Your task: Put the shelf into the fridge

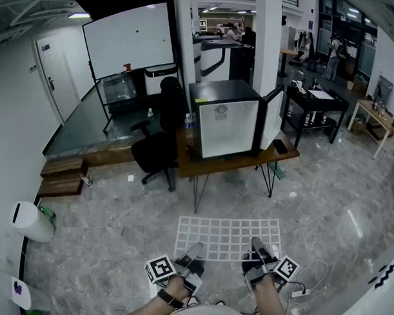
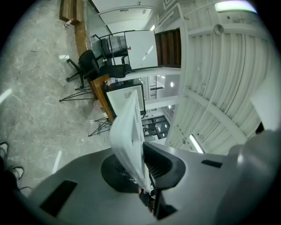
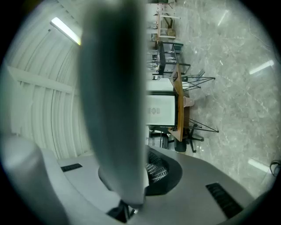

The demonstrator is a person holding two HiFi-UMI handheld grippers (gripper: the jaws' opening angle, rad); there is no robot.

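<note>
Shelf point(image 1: 228, 237) held flat well short of the fridge point(image 1: 225, 125), whose door point(image 1: 271, 117) stands open; left gripper point(image 1: 193, 253) and right gripper point(image 1: 258, 249) each clamp its edge farthest from the fridge. Carrying over and sliding in remain

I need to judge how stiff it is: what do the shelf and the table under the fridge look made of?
The shelf: a white open grid, probably coated wire or plastic; its matte bars leave that open. The table: a brown top that looks like wood, on thin dark legs, likely metal.
</note>
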